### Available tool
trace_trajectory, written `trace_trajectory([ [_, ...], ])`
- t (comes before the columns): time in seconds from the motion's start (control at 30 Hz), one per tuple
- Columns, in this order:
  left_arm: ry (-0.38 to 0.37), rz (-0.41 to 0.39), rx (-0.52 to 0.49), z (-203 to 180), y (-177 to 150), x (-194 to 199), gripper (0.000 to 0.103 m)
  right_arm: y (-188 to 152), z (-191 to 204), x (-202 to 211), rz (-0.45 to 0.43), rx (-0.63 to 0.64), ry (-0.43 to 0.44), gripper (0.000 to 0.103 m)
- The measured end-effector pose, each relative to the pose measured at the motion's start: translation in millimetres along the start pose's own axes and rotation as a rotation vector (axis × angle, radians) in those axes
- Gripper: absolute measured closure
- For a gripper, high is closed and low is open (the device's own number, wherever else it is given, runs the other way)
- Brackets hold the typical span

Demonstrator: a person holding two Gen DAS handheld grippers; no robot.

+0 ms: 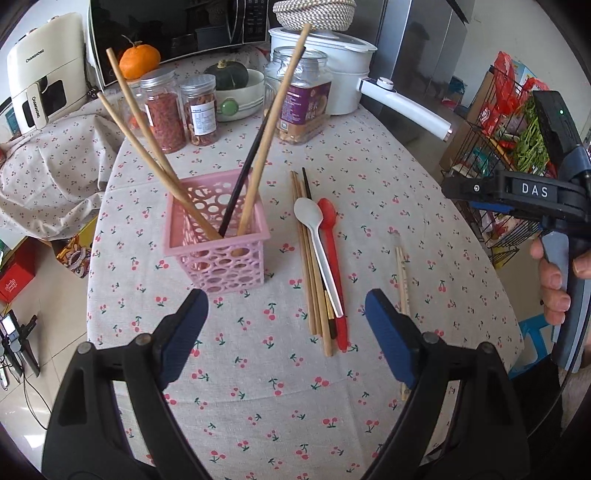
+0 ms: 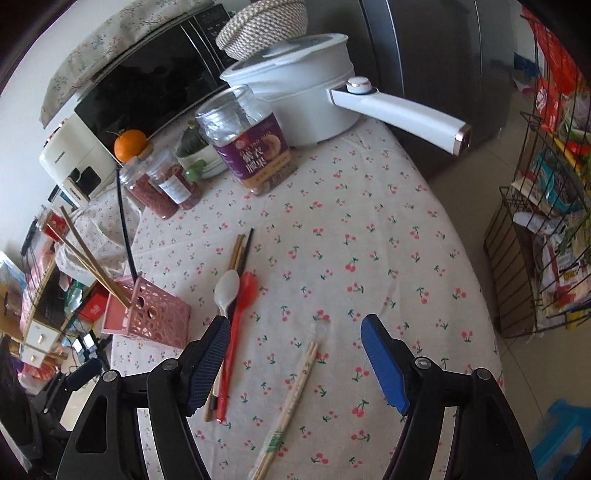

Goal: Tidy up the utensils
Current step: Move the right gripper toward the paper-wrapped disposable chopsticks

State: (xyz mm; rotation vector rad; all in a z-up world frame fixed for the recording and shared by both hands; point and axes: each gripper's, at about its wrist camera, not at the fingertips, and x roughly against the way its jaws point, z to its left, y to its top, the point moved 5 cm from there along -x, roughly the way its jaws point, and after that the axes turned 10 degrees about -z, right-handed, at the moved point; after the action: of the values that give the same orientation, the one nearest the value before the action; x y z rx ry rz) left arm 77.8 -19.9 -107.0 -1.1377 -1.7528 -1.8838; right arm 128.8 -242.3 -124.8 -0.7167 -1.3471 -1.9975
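Note:
A pink perforated basket (image 1: 218, 242) (image 2: 147, 317) stands on the cherry-print tablecloth and holds three wooden chopsticks and one black one. To its right lie a white spoon (image 1: 317, 243) (image 2: 226, 288), a red spoon (image 1: 334, 258) (image 2: 236, 332) and several chopsticks (image 1: 310, 280) in a bundle. A wrapped disposable pair of chopsticks (image 2: 291, 398) (image 1: 402, 280) lies apart, nearer the table edge. My left gripper (image 1: 286, 332) hovers open above the cloth, just in front of the basket and the bundle. My right gripper (image 2: 295, 347) is open above the wrapped pair, with nothing between its fingers.
At the back stand spice jars (image 1: 181, 110), a large nut jar (image 1: 301, 96) (image 2: 251, 144), a bowl with a squash (image 1: 236, 92), an orange (image 1: 139, 61), a white electric pot (image 1: 332, 66) (image 2: 303, 99) with a long handle, and a microwave (image 1: 166, 33). A wire rack (image 2: 535, 229) stands right of the table.

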Motion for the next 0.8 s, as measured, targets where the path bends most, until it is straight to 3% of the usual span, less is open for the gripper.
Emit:
trace_trajectory([
  [0.1, 0.002, 0.042, -0.022, -7.6, -8.4, -10.0, 0.016, -16.6, -13.7, -20.3, 0.082, -0.019, -0.044, 0.029],
  [0.23, 0.005, 0.096, -0.039, -12.0, -20.1, -22.7, 0.016, -39.8, -11.6, -43.6, 0.158, 0.114, -0.139, 0.029],
  [0.63, 0.017, 0.139, -0.053, -10.4, -31.0, -29.9, 0.016, -78.9, 18.2, -78.9, 0.297, 0.237, -0.142, 0.03],
  [0.73, 0.009, 0.14, -0.05, -11.8, -30.5, -30.3, 0.016, -81.4, 18.6, -76.9, 0.285, 0.288, -0.195, 0.044],
  [0.8, 0.004, 0.137, -0.056, -15.5, -29.9, -30.3, 0.016, -81.5, 19.4, -73.8, 0.273, 0.311, -0.182, 0.066],
])
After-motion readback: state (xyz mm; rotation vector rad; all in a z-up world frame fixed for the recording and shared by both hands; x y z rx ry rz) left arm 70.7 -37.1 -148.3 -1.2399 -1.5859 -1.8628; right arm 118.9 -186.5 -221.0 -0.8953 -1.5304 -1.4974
